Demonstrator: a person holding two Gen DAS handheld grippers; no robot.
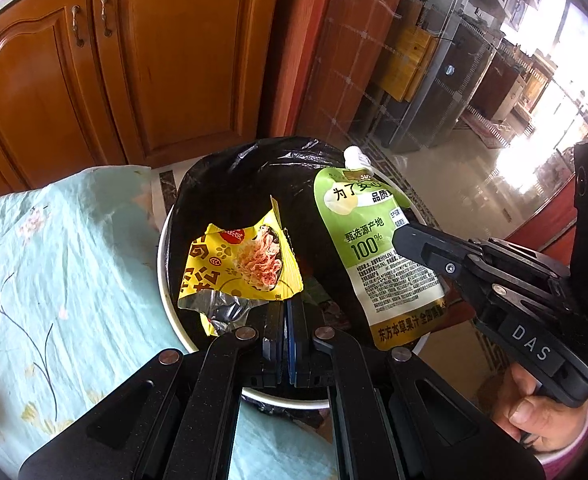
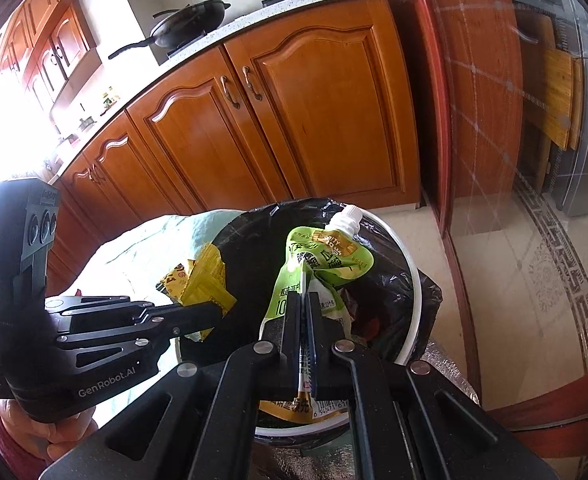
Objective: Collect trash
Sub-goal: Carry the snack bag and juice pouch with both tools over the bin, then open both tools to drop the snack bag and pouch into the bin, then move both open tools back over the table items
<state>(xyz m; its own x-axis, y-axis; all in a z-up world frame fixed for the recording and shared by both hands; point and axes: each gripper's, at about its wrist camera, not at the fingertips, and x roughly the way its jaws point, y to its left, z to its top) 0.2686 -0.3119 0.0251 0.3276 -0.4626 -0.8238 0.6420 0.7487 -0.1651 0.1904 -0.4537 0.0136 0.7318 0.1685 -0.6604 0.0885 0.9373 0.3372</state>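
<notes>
Open black-lined bin (image 1: 197,200) mouth at frame centre, partly filled by yellow wrapper (image 1: 241,264) and green pouch (image 1: 378,256). Cabinet doors (image 1: 133,64) close behind; bare floor (image 1: 474,188) at right.

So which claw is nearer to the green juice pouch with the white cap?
Right. The right claw is shut on the green juice pouch; the left claw holds the yellow snack wrapper beside it.

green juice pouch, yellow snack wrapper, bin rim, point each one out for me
green juice pouch (image 1: 368,240), left wrist view, on its printed front
yellow snack wrapper (image 1: 213,268), left wrist view, on its yellow face
bin rim (image 2: 412,320), right wrist view, on its white right edge
</notes>
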